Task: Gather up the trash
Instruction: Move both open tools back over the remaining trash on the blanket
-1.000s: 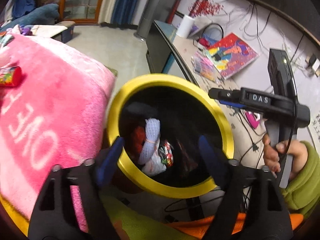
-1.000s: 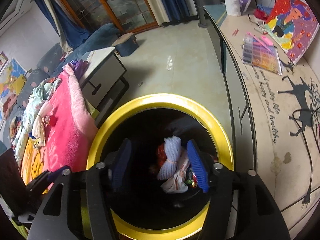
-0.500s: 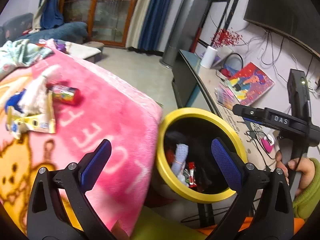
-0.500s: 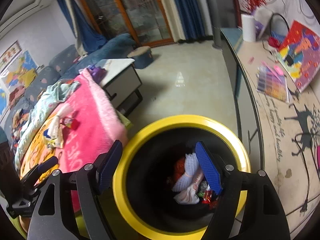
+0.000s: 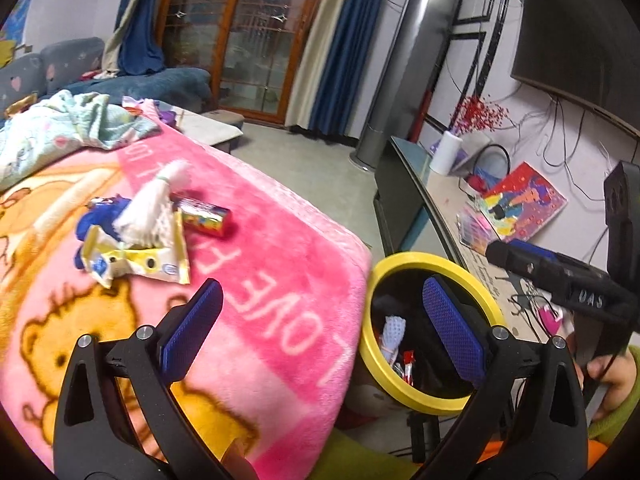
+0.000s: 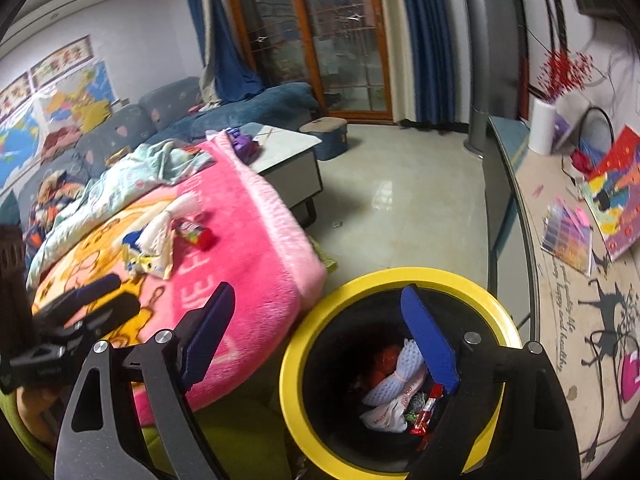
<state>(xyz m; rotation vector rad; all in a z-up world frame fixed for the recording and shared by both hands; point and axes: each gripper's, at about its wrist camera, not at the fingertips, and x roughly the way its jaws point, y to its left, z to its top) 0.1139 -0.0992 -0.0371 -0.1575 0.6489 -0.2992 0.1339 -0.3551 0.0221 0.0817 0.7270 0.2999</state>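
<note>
Left gripper (image 5: 320, 320) spread wide, nothing between the blue pads (image 5: 452, 326), hanging over the edge of the pink blanket (image 5: 280, 248). Right gripper (image 6: 316, 344) empty too, jaws opening at this moment, poised above the yellow-rimmed bin (image 6: 304, 356). Inside the bin: a white foam net (image 6: 396, 376), wrappers, a red packet, all lying at the bottom.

Looks like a drop just finished and a reach for the next piece about to begin. More trash waiting on the blanket, at about ten o'clock from the left gripper: a white mesh bundle (image 5: 148, 216), a yellow wrapper (image 5: 140, 264) under it, and a colourful candy tube (image 5: 204, 214) just beside them at the right.

Candy tube lying flat, long axis running roughly ten to four in the left view, red end toward four o'clock.

Next move, most likely: swing over the pile, turn the wrist so the pads straddle the tube across its short side, then close. Loose wrapper possibly sliding on the fleece, so a downward pinch preferable.
</note>
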